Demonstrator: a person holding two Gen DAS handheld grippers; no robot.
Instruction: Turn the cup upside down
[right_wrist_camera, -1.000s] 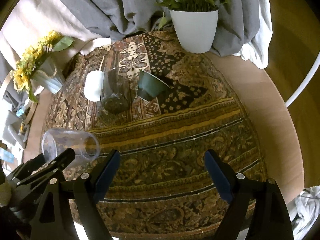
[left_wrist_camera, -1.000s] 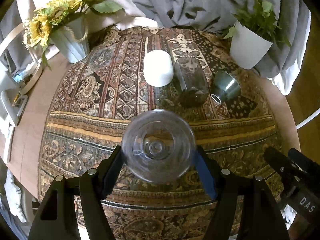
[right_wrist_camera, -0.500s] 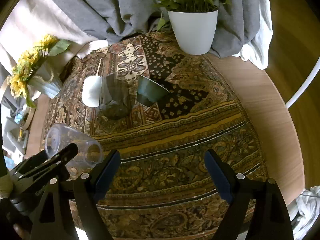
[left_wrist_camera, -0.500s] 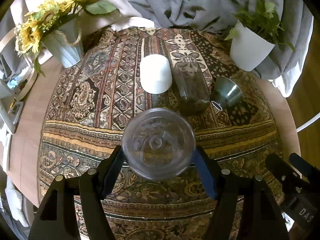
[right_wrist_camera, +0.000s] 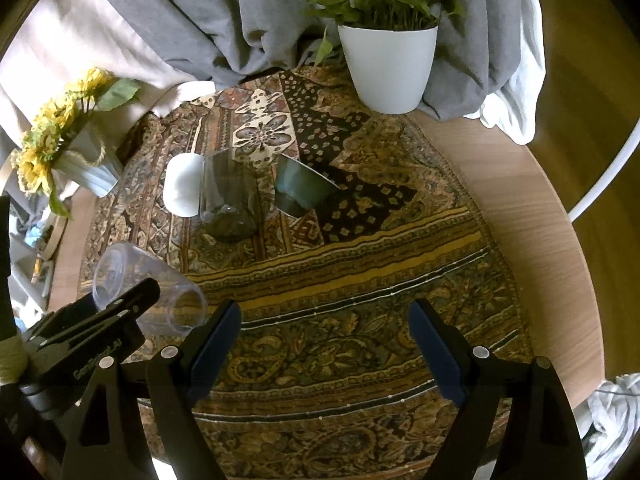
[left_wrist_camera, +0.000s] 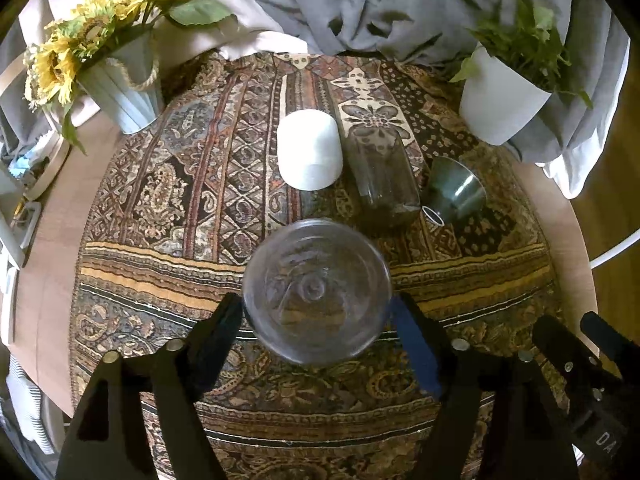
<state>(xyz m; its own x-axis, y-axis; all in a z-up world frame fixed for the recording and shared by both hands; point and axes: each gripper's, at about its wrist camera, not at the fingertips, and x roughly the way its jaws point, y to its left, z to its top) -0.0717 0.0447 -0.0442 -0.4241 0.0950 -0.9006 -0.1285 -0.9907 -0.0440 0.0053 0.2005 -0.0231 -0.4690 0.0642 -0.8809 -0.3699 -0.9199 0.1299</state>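
Observation:
My left gripper is shut on a clear plastic cup and holds it above the patterned cloth, lying tilted with its mouth facing away from the camera. The cup also shows in the right wrist view, on its side between the left gripper's black fingers. My right gripper is open and empty over the cloth's front right part.
A white cup, a dark glass and a green metal cup stand in a row at mid table. A sunflower vase is back left, a white plant pot back right. The round table's wooden rim shows right.
The left gripper has lifted slightly and the clear cup has tipped a little further over. The right gripper has drifted slightly but stays open.

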